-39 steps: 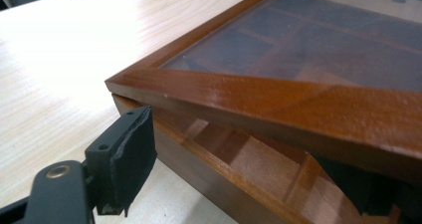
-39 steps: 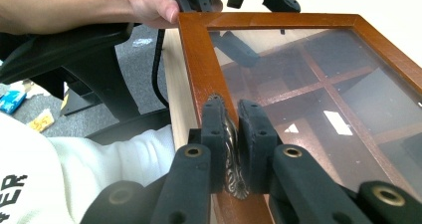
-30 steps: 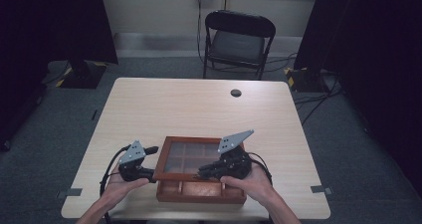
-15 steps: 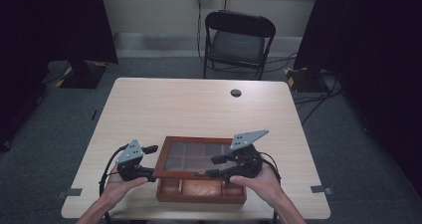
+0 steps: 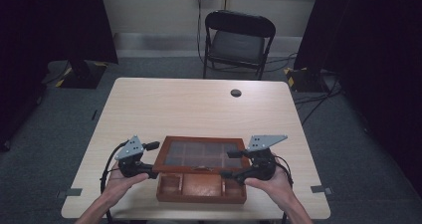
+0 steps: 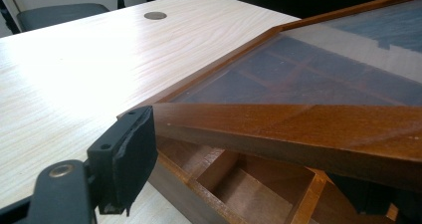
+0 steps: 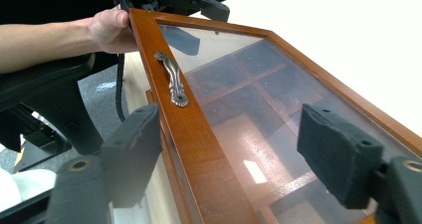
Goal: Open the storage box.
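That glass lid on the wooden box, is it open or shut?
Partly open: the glass lid is tilted up at its front, showing the box's compartments beneath.

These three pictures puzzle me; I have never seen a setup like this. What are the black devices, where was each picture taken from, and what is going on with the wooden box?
There is no robot here. A person holds a two-jaw tool in each hand: the left gripper and the right gripper. The high view looks down from above the person's side of the table. Each of the other two views comes from a camera riding on one gripper, looking along its black jaws.

On the table sits a wooden box with compartments inside. Its glass lid is raised at the front edge, with a gripper at each front corner. The right gripper's jaws stand apart on either side of the lid's frame, near the metal handle. A folding chair stands behind the table.
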`<state>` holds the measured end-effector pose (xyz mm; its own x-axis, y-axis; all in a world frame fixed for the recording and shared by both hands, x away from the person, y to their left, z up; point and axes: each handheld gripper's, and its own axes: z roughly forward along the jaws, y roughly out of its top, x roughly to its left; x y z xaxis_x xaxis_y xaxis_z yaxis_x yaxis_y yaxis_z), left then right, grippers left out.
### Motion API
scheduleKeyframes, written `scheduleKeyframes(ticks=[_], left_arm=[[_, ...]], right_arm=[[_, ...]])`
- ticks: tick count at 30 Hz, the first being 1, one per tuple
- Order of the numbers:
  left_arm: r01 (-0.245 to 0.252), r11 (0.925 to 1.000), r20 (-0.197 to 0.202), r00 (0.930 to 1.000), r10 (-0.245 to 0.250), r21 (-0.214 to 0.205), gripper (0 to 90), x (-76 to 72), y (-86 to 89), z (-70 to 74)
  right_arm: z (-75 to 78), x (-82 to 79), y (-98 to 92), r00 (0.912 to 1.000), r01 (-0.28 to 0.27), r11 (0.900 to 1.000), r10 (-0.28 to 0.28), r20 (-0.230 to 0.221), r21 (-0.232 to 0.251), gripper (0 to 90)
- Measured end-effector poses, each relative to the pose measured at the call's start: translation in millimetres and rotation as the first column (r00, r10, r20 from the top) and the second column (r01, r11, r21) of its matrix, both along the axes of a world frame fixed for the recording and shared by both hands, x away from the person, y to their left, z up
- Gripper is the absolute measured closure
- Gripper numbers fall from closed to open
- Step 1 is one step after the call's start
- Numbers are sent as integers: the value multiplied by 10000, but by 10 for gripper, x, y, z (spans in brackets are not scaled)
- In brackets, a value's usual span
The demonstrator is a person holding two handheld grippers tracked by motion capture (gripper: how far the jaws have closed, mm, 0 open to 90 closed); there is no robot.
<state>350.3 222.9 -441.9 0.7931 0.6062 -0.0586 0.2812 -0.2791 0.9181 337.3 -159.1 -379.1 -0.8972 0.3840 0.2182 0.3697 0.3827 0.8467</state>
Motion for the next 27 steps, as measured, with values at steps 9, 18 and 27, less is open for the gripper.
scheduleKeyframes(ticks=[9,18,27], left_arm=[[-22,9999,59,10000,22,-142,193,36,-35,64],[165,9996,-107,9998,-167,-218,231,79,-43,112],[38,9985,-383,9992,-59,-552,218,177,-60,145]], right_arm=[[-89,6,-80,9996,268,9995,-267,42,-147,196],[-91,21,-140,9970,648,9977,-639,444,-186,196],[-69,154,-170,9950,871,9961,-864,494,-112,195]])
